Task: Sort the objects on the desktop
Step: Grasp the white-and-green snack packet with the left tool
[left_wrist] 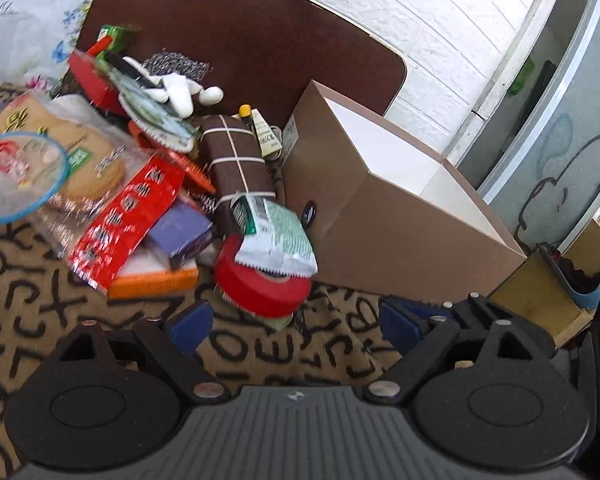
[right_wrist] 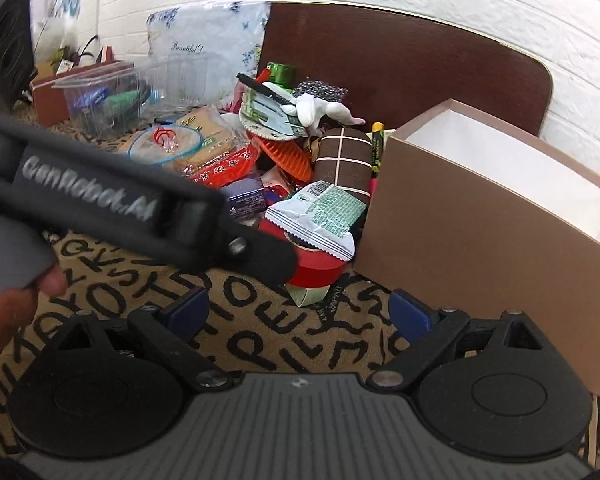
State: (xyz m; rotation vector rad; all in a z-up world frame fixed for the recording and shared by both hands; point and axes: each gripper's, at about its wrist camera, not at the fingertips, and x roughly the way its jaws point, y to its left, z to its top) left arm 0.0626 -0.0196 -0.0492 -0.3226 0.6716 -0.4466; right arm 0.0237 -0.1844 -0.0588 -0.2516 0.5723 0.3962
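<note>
While the red tape roll lies beside the brown box, both grippers' fingers gape wide, holding nothing.

Cardboard boxes: one open brown cardboard box with a white inside, at 3 o'clock of the heap.
Tape rolls: one red roll of tape, at the heap's 6 o'clock edge.
Foil sachets: one green-and-white foil sachet, lying on the tape roll.
Wrapped bundles: one brown bundle tied with white string, at the heap's centre.
Flat small boxes: one purple flat box and one orange-edged flat box, at 7 o'clock.
Clear plastic tubs: one clear plastic tub with a lid, at 10 o'clock.
Black marker pens: one black marker pen, at 12 o'clock.
Other small items in the heap: too jumbled to count.
</note>
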